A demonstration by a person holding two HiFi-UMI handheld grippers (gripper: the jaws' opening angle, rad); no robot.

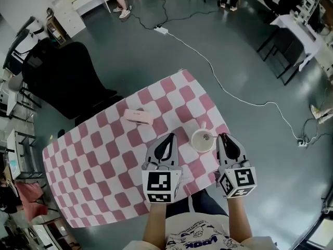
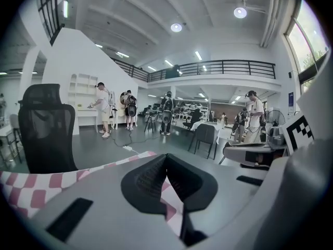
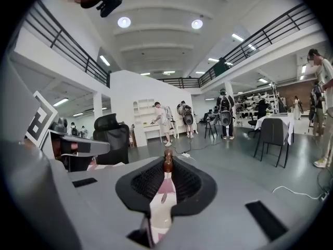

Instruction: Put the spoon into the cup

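A white cup (image 1: 202, 139) stands upright on the pink-and-white checked tablecloth (image 1: 104, 155), near its right edge. My right gripper (image 1: 222, 136) hovers just right of the cup and is shut on a thin spoon; only its brown end (image 3: 167, 160) shows, poking up between the jaw tips. The spoon's bowl is hidden. My left gripper (image 1: 170, 136) hangs just left of the cup with its jaws shut and nothing between them (image 2: 166, 159). The cup itself is out of sight in both gripper views.
A small pink box (image 1: 138, 116) lies on the cloth behind the left gripper. A black office chair (image 1: 67, 77) stands at the table's far left side. A white cable (image 1: 218, 82) runs across the grey floor. People stand far off in the hall.
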